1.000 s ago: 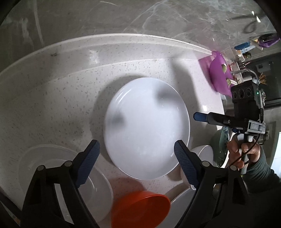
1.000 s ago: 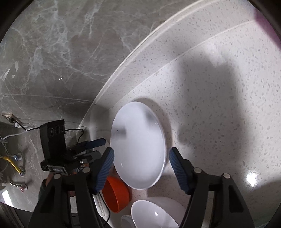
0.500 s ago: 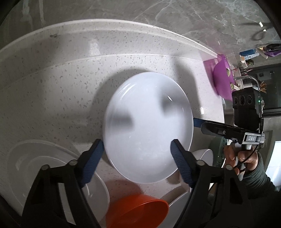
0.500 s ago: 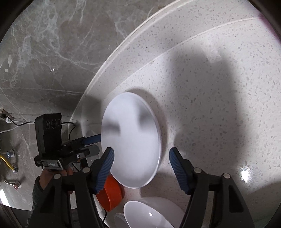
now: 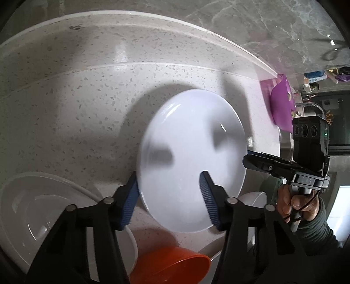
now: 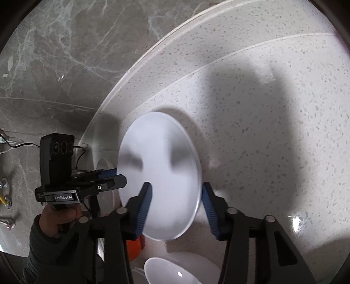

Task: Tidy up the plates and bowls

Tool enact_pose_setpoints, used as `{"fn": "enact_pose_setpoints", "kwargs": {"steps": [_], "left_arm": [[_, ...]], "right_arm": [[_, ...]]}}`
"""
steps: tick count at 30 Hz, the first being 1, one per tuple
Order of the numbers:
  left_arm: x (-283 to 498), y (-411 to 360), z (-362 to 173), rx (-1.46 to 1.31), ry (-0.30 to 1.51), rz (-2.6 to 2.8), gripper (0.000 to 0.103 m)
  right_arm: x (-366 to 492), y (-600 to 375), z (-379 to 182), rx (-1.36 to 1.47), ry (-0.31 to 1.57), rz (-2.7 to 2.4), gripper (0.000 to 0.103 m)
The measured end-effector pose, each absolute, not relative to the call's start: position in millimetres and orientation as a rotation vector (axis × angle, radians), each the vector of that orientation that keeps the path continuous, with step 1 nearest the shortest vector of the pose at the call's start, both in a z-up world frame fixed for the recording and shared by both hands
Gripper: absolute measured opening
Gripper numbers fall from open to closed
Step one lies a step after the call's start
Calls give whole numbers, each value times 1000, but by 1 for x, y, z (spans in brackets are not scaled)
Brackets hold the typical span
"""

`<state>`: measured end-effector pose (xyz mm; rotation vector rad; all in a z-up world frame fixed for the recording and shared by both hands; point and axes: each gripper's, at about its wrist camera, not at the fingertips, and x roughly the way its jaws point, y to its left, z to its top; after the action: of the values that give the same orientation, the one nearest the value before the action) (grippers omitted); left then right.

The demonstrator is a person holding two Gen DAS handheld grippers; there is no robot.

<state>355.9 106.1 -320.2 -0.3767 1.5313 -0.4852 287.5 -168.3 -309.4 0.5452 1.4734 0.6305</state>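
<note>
A large white plate (image 5: 192,159) lies on the speckled countertop and shows in both views (image 6: 159,177). My left gripper (image 5: 169,200) is open, its blue pads straddling the plate's near left rim. My right gripper (image 6: 176,210) is open, its pads straddling the plate's opposite rim. Each gripper shows in the other's view, the right (image 5: 258,160) at the plate's right edge, the left (image 6: 113,178) at its left edge. An orange bowl (image 5: 172,268) sits below the left gripper. A white bowl (image 6: 170,272) sits below the right gripper.
A clear plastic lid or dish (image 5: 43,216) lies at lower left. A purple bowl (image 5: 282,104) stands at the counter's far right. A white bowl (image 5: 253,198) sits beside the plate. The grey marble wall (image 6: 65,54) backs the raised counter ledge (image 5: 153,19).
Both grippers have moved in toward the white plate and narrowed; their pads now straddle its opposite rims. The plate appears larger and blurred in both views.
</note>
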Motion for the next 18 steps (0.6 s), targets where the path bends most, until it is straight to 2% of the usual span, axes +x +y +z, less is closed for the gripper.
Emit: {"fn": "enact_pose_setpoints", "kwargs": {"steps": [2,4,7,14,18], "left_arm": [[357,109,-322,-381,1531,-475,33],[355,112,-324,-384,1532,-474,29],[355,114,-326,-383,1534,-470,26],[355,119,-329,-416,1535,-460,20],[353,120,-332,-402,1541,-459,13]], "right_arm": [[289,-168,-313,547,1484,606,37],[291,-168,-317,549,1494,582,29],[290,-168,-321,549,1510,575,23],[289,-174,-323,570,1517,570,20],[288,-179,-325,562,1521,553,9]]}}
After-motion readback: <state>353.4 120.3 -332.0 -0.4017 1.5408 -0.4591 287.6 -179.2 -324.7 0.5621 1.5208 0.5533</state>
